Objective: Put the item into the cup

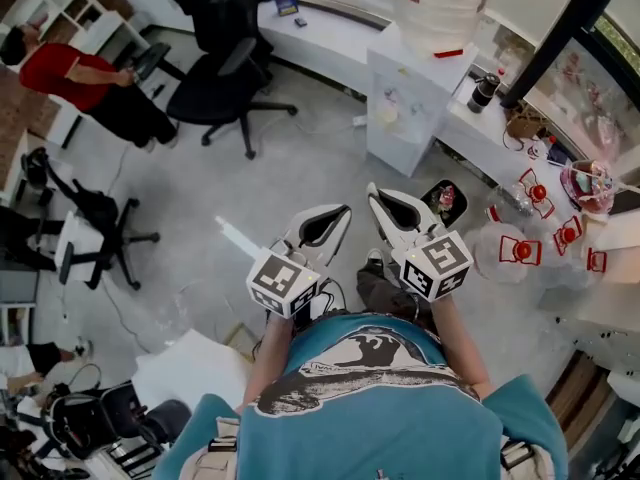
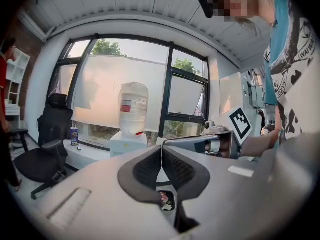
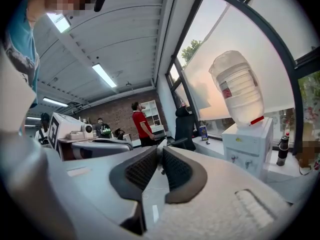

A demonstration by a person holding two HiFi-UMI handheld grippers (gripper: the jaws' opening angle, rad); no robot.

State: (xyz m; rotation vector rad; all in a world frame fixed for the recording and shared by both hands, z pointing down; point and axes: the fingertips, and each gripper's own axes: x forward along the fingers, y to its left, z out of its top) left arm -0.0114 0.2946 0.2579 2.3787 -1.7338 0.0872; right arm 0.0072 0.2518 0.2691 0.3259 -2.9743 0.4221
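I see both grippers held out in front of the person's chest, side by side and near each other, pointing almost level over the grey floor [image 1: 300,168]. The left gripper [image 1: 338,214] leans a little to the right and the right gripper [image 1: 376,192] a little to the left, so their tips come close but stay apart.

In the left gripper view the jaws are together, pad on pad, with nothing between them. In the right gripper view the jaws also meet at the tips, and I can make out nothing in them.

The white table [image 1: 610,290] at the right carries small red-and-white pieces [image 1: 521,251] and a clear round container [image 1: 492,240]. I cannot tell which is the item or the cup. Neither gripper is over this table.
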